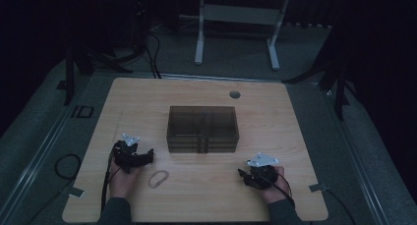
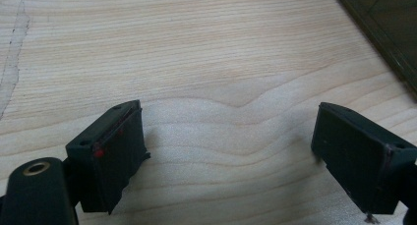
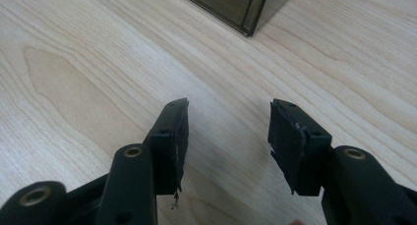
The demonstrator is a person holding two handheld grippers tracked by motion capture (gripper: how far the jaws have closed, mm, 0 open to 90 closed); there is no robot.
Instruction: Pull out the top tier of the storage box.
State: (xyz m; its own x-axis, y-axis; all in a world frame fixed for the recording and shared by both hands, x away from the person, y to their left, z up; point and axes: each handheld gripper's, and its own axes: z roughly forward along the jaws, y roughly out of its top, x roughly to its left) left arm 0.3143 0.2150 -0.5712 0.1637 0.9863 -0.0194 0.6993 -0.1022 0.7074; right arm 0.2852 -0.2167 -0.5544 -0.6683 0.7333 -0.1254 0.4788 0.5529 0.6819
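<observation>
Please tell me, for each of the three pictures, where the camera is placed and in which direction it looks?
High view: above the person's side, facing forward and down on the wooden table; both hands hold tongs, left tongs, right tongs, near a smoky drawer box and a rubber band.
Left gripper view: rides the left tongs, facing bare tabletop; both jaws open.
Right gripper view: rides the right tongs, facing tabletop; jaws apart, nothing between.
Shared: both gripper views catch the box, a corner and an edge.
</observation>
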